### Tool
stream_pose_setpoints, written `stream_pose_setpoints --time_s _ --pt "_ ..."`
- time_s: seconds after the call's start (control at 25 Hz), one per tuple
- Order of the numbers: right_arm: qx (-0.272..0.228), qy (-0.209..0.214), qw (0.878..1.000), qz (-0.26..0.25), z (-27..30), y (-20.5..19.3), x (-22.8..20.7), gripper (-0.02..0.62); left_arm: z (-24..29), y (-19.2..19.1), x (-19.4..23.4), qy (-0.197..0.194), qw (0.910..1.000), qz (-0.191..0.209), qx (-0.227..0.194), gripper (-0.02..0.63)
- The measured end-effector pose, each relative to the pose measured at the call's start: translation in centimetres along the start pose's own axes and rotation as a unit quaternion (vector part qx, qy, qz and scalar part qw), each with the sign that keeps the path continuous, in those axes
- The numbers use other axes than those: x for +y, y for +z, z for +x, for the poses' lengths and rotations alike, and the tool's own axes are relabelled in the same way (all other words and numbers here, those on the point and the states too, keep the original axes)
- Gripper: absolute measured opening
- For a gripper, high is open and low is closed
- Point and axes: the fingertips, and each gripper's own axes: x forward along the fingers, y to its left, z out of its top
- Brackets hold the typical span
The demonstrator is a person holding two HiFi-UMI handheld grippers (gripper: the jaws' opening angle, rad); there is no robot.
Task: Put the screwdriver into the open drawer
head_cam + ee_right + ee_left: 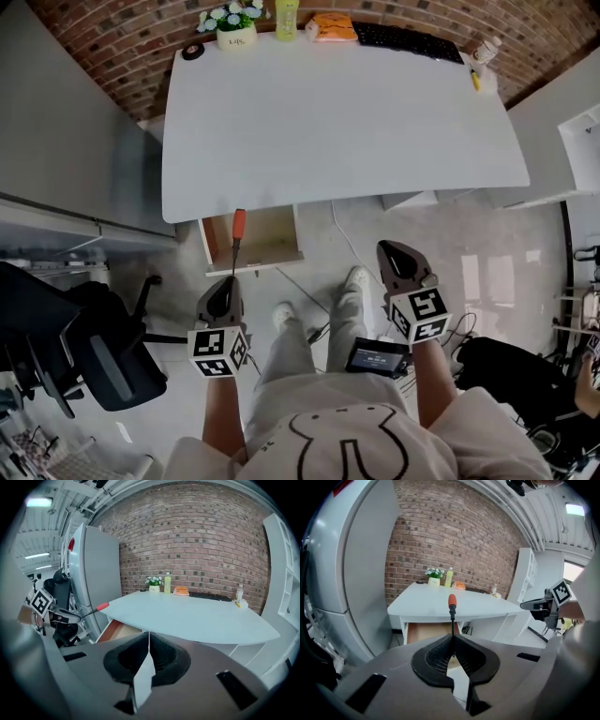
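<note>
**Step in hand: carry the screwdriver to the drawer and release it.**

1. Status. The left gripper (453, 638) has its jaws closed on the thin metal shaft of the orange-handled screwdriver (236, 242). The grip sits near the tip end, and the handle points far, toward the white desk (347, 112). The right gripper (148, 637) has its jaws pressed together with nothing between them. It hangs to the right, well apart from the work.

2. Target. The open drawer (272, 234), with a wooden interior and a white front, projects from under the near left part of the desk. In the head view the handle overlaps the left half of the drawer opening. Its height above the drawer floor cannot be read from these views.

3. Recommended procedure.
   - Lower the left gripper first, so that the handle passes below the near edge of the desktop rather than striking it.
   - Shift slightly right to centre the tool between the drawer's side walls.
   - Advance until the handle is well inside the opening. The handle is probably the heavy end, so expect it to drop first on release.
   - Bring the tool down until it is almost on the drawer floor, level it, then part the jaws. A thin shaft needs only a small opening to come free.
   - Withdraw toward the near side, clear of the white drawer front.

4. Caution. Leave the right gripper where it is, since this step does not need it.
</note>
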Motion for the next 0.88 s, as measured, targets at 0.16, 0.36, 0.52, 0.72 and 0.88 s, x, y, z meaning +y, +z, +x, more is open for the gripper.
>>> stream_pose_setpoints --time_s 0.16,0.36,0.52,0.72,0.88 --pt "0.018 0.006 1.0 0.0 1.2 -1.8 -0.6 0.02 1.4 -2.2 -0.1 0.0 0.9997 -0.001 0.024 0.02" --pt "0.041 0.013 0.999 0.007 2.0 -4.7 -0.8 0.02 2.9 -4.3 -0.3 -0.003 0.9989 0.0 0.047 0.02" --pt "0.054 0.019 0.998 0.019 2.7 -6.8 -0.6 0.02 4.2 -5.5 0.2 -0.003 0.9981 0.005 0.061 0.02" --pt "0.066 0.024 0.997 0.028 4.0 -8.5 -0.8 0.02 6.9 -6.5 1.0 -0.007 0.9966 0.018 0.08 0.02" --pt "0.073 0.026 0.996 0.033 5.0 -9.3 -0.9 0.02 9.1 -7.4 1.6 -0.011 0.9951 0.021 0.096 0.02"
